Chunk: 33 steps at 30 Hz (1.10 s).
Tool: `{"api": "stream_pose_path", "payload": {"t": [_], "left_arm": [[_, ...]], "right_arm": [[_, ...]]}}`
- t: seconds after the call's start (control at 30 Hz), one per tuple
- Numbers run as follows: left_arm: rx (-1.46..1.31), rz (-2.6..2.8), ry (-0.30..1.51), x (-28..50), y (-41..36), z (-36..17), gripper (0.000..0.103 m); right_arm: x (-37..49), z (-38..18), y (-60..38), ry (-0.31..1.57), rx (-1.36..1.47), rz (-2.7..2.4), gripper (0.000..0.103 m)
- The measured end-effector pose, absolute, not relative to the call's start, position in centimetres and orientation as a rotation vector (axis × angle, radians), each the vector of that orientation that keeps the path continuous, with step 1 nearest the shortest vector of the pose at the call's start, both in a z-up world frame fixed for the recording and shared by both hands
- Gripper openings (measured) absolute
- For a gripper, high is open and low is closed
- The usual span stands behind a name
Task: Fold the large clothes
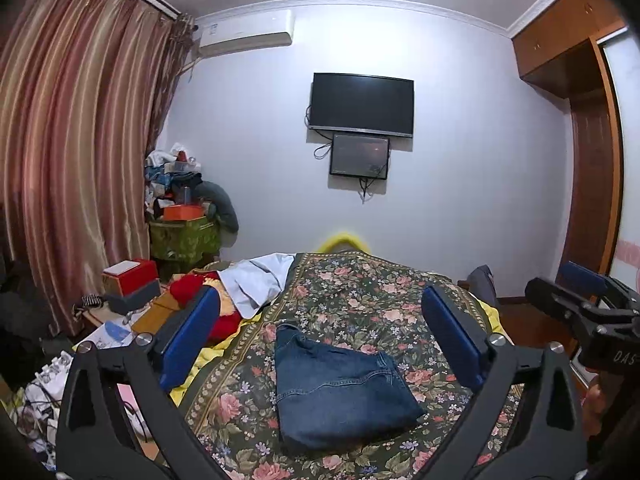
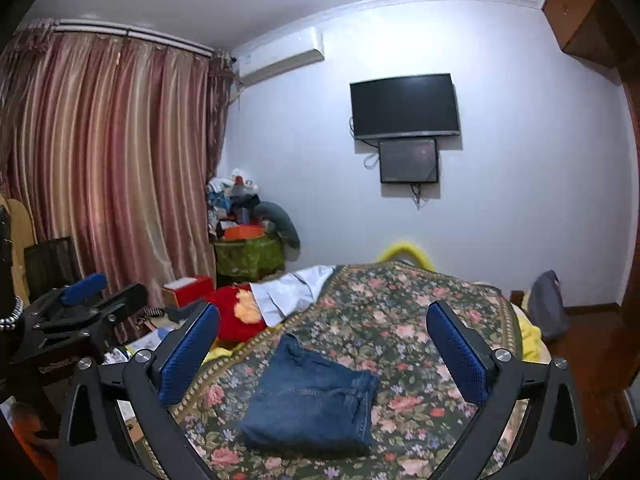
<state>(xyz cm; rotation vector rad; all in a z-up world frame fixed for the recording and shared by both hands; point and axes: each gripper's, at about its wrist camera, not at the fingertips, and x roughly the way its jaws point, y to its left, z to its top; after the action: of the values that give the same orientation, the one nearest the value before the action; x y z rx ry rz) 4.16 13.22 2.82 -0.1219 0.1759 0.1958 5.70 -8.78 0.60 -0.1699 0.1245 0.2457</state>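
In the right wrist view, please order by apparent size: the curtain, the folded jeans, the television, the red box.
1. curtain
2. folded jeans, enlarged by nearness to the camera
3. television
4. red box

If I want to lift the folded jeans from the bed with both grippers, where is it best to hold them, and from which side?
Probably by the two side edges of the jeans, one gripper each, coming level from the near side. They lie as a flat stack on the floral cover, so pinch all layers together. The left gripper and right gripper are open and empty.

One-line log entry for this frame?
jeans: folded, on bedspread | left gripper: open, empty | right gripper: open, empty
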Motion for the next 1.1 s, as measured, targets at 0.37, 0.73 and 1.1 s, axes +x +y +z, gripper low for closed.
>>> {"api": "stream_pose_path", "payload": {"t": [0.37, 0.73, 1.1], "left_arm": [[-0.123, 0.196, 0.211, 4.0, 13.0, 1.6, 0.102], [-0.112, 0.195, 0.222, 4.2, 12.8, 1.1, 0.102], [-0.104, 0.192, 0.231, 4.8, 12.6, 1.0, 0.102]], "right_arm": [[5.7, -0.6, -8.0, 0.154, -0.207, 0.227, 0.103], [6.4, -0.7, -8.5, 0.173, -0.192, 0.234, 0.103], [6.6, -0.7, -8.7, 0.177, -0.185, 0.233, 0.103]]}}
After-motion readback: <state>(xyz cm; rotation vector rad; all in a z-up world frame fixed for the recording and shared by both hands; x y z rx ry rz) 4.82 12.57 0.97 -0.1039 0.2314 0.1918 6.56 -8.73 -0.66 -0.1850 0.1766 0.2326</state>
